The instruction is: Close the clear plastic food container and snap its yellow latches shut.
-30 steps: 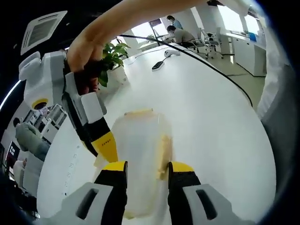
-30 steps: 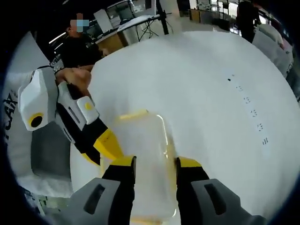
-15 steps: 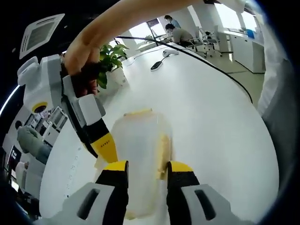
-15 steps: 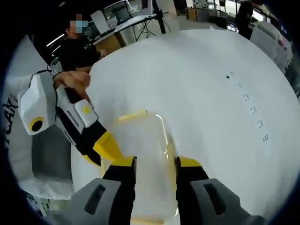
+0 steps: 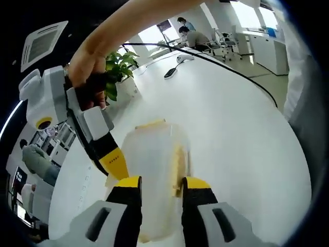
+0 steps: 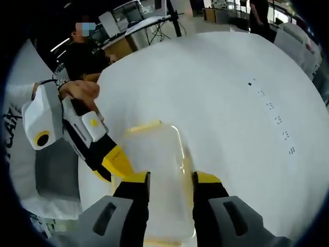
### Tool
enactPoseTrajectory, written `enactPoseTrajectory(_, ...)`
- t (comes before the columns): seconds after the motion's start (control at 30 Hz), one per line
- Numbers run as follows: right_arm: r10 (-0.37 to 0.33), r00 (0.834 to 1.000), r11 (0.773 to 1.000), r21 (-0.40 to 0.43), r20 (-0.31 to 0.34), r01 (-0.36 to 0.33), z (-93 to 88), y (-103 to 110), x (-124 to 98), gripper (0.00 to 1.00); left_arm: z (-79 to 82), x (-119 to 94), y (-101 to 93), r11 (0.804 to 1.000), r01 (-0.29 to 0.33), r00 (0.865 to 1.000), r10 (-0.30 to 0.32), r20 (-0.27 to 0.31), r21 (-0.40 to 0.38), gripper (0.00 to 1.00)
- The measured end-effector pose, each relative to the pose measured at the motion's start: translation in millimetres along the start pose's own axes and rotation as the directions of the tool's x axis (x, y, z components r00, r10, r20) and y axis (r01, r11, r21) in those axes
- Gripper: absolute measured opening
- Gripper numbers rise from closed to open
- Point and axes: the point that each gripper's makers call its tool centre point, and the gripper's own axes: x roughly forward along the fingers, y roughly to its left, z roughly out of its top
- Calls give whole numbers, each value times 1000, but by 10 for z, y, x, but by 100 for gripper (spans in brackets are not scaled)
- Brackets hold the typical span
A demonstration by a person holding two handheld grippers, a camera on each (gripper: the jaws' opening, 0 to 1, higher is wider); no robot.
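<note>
left gripper view has the left gripper (image 5: pixel 156 188) at 6 o'clock, its two yellow-tipped jaws a container's width apart and flanking the near end of the one clear container (image 5: pixel 151 170) lying on the white table (image 5: pixel 231 128), though whether they squeeze it i cannot tell. right gripper view puts the right gripper (image 6: pixel 167 182) likewise astride the container (image 6: pixel 157 164), grip unclear. two yellow latches show, at 12 o'clock (image 6: pixel 145 125) and 3 o'clock (image 5: pixel 178 163), and each view catches the other gripper's tip at 9 o'clock beside the container.
</note>
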Motion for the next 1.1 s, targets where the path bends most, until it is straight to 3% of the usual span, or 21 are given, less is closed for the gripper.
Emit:
enactPoseTrajectory(0.07, -3, 1000, 1000, -2, 0, 3, -6, 9, 5, 29, -46, -26, -32, 998, 8, 1000, -9, -13, -70, 21)
enactPoseTrajectory(0.37, 11, 1000, 1000, 3, -13, -11, 19, -32, 32, 29, -53, -21, -25, 999, 3, 1000, -4, -9, -54, 21)
enactPoseTrajectory(0.53, 63, 998, 998, 25, -19, -62, 12, -44, 47, 29, -55, -22, -27, 999, 1, 1000, -1, -6, -46, 21)
enactPoseTrajectory(0.57, 92, 994, 994, 69, -58, -88, -64, -29, 40, 28, -50, -26, -49, 999, 10, 1000, -10, 0, -52, 21)
enactPoseTrajectory(0.6, 106, 994, 993, 47, -22, -105, 9, -48, 62, 28, -53, -28, -44, 999, 3, 1000, -3, 0, -44, 21)
enactPoseTrajectory(0.83, 121, 992, 992, 37, -43, -119, 7, -84, 50, 28, -48, -24, -35, 999, 2, 1000, -2, 3, -50, 21)
enactPoseTrajectory(1.1, 103, 995, 994, 30, -10, -103, 31, -116, 42, 29, -38, -17, -26, 998, 3, 1000, -2, 6, -62, 22)
